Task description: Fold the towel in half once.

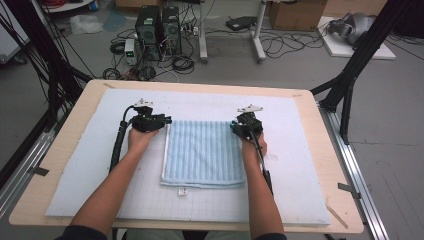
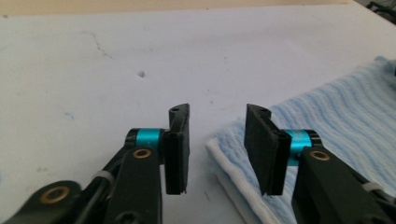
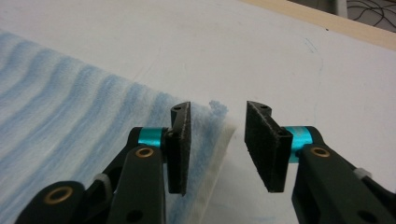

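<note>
towel: we see a folded light-blue striped towel (image 1: 204, 154) lying flat at frame centre of the high view, on the white mat (image 1: 75, 170) that covers the worktop (image 1: 60, 135)
tag: small white label (image 1: 183, 191) pokes out at the towel's lower edge
left claw: left claw (image 1: 166, 120) sits at the towel's upper-left corner, jaws spread with a clear gap, pinching nothing
left claw close-up: in the left gripper view the left claw (image 2: 217, 142) hangs over the towel (image 2: 336, 121) corner; towel fills the right side of the frame, its white hem running under the right jaw, bare mat under the left jaw
right claw: right claw (image 1: 233, 126) sits at the towel's upper-right corner, jaws also spread, nothing between the pads
right claw close-up: in the right gripper view the right claw (image 3: 217, 140) straddles the towel (image 3: 70, 121) edge; towel fills the left side of the frame, left jaw over the cloth, right jaw over bare mat
contact: we cannot tell whether either jaw tip touches the cloth
</note>
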Demonstrator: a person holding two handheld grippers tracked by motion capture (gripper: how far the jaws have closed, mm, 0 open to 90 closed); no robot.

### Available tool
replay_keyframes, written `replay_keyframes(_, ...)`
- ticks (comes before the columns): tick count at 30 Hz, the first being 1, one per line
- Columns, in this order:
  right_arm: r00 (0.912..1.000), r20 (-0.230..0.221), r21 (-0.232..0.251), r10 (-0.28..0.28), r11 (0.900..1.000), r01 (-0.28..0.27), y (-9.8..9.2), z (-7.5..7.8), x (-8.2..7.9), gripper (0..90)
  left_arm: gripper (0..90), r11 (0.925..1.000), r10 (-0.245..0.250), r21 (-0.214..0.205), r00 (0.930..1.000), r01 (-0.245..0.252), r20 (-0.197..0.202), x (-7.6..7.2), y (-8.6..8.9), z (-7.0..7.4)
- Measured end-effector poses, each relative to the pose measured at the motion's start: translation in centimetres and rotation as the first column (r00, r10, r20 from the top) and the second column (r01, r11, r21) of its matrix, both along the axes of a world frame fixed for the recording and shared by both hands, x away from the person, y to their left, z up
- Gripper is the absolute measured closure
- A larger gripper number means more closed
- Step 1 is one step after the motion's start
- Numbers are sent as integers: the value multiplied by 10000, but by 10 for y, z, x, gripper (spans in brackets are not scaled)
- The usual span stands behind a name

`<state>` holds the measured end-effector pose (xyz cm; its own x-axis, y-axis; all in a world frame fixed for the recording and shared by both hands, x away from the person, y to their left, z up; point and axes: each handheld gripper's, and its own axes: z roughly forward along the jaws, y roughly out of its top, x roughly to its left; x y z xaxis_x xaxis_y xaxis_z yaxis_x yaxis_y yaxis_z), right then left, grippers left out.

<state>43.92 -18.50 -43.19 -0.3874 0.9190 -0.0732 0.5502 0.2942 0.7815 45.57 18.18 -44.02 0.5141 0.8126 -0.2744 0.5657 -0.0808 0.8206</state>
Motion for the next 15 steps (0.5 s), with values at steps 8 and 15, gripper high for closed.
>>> replay_keyframes(8,9952,532,696,821,9939,-857,-13,17,-32,531,462,9935,-541,-953,9952,618,810,-27,-5,27)
replay_keyframes(15,9885,413,1482,1458,9775,-1504,-22,20,-64,410,407,9887,-1165,-787,9848,1273,1289,-55,-6,35)
